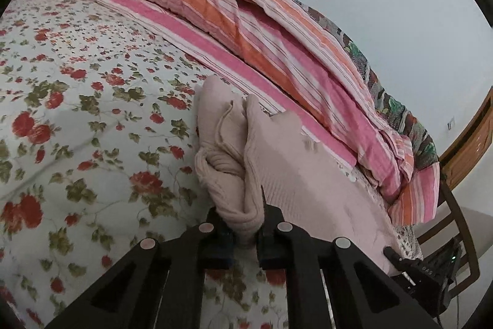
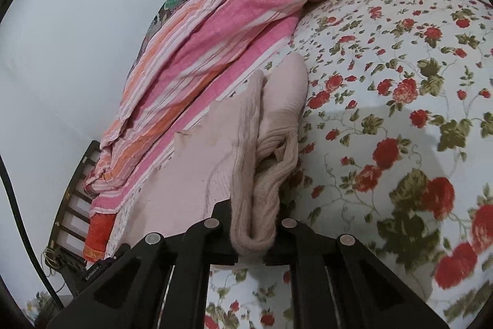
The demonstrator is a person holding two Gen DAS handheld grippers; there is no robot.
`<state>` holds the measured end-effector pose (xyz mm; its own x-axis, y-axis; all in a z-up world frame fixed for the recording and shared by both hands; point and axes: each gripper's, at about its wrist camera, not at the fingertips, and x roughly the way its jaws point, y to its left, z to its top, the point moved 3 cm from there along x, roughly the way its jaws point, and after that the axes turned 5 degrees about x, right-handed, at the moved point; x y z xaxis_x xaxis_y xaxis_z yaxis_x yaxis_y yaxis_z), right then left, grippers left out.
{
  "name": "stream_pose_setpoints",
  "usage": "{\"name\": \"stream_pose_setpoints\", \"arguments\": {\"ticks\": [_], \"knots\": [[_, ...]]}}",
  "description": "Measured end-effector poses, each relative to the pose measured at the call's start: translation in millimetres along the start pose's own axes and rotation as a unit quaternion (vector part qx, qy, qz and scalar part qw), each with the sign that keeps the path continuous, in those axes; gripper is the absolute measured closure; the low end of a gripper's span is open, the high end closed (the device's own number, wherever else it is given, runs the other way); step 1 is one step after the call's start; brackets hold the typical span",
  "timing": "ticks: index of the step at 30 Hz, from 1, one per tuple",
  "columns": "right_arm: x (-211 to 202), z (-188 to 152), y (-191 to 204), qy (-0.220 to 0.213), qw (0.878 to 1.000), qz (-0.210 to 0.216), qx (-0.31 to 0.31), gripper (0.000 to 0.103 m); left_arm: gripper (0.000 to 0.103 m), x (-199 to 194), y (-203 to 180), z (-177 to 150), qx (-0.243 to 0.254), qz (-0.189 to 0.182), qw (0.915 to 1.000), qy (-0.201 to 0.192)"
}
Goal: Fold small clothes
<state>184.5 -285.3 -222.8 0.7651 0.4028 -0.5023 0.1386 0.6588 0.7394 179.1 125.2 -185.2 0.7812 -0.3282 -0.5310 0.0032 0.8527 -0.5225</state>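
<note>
Setting: A bed (image 1: 77, 119) covered by a floral sheet is shown, with a striped pink-and-orange quilt (image 1: 246, 30) bunched along the wall side.

Garment: A small pale pink knit garment (image 1: 286, 174) is laid on the bed just beside the quilt, one edge gathered into thick ridges and raised off the sheet.

Left hand-held gripper (image 1: 246, 233): Its jaws are seen clamped on a bunched fold of the garment's edge.

Right hand-held gripper (image 2: 254, 242): Its jaws are likewise pinched tight on a doubled roll of the same pink knit.

Step in hand: The grasp appears complete; both corners of one edge are judged to be secured, and the fold itself is not yet made.

Next move: The held edge is expected to be lifted and carried across the flat part of the garment, both ends kept level so the fabric is laid without twisting.

Risk: The thick roll may be dragged unevenly, or the quilt's edge snagged.
</note>
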Motion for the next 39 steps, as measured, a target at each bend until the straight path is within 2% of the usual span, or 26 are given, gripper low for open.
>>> {"name": "stream_pose_setpoints", "arguments": {"ticks": [15,16,17,19,20,22,25,27,30,36,39], "knots": [[-76.6,-52.5,-8.4,0.000,0.999,-0.003,-0.036,0.093,0.092,-66.0,-5.7,-55.3,0.023,-0.009,0.9996,0.010],[-78.2,-54.3,-7.9,0.001,0.999,-0.007,-0.045,0.090,0.089,-65.6,-5.0,-58.7,0.024,-0.004,0.9996,0.017],[-79.7,-56.1,-6.0,0.006,0.998,-0.009,-0.058,0.084,0.087,-65.1,-3.7,-60.7,0.024,0.003,0.9994,0.024],[-87.8,-58.3,-1.6,0.001,0.995,-0.030,-0.095,0.081,0.071,-67.5,2.8,-60.8,0.022,0.018,0.9991,0.031],[-93.0,-58.4,1.2,-0.008,0.993,-0.044,-0.114,0.078,0.067,-71.5,6.7,-59.1,0.023,0.026,0.9991,0.026],[-108.5,-55.7,9.4,-0.043,0.983,-0.084,-0.159,0.073,0.050,-80.5,12.9,-49.6,0.027,0.042,0.9987,0.000],[-118.7,-50.2,23.5,-0.083,0.970,-0.112,-0.199,0.068,0.041,-86.4,15.3,-31.0,0.039,0.032,0.9982,-0.030],[-112.4,-48.7,40.1,-0.092,0.964,-0.110,-0.224,0.060,0.041,-79.3,13.6,-18.8,0.048,0.032,0.9980,-0.025],[-85.0,-55.2,64.1,-0.083,0.959,-0.098,-0.253,0.059,0.041,-64.6,8.7,-3.3,0.053,0.019,0.9983,-0.017],[-2.5,-79.1,101.8,0.010,0.950,-0.080,-0.301,0.059,0.037,-42.2,2.7,14.6,0.092,0.020,0.9954,-0.019],[43.8,-88.8,109.5,0.058,0.939,-0.120,-0.319,0.059,0.037,-29.7,4.2,18.4,0.117,0.036,0.9924,-0.015]]}}
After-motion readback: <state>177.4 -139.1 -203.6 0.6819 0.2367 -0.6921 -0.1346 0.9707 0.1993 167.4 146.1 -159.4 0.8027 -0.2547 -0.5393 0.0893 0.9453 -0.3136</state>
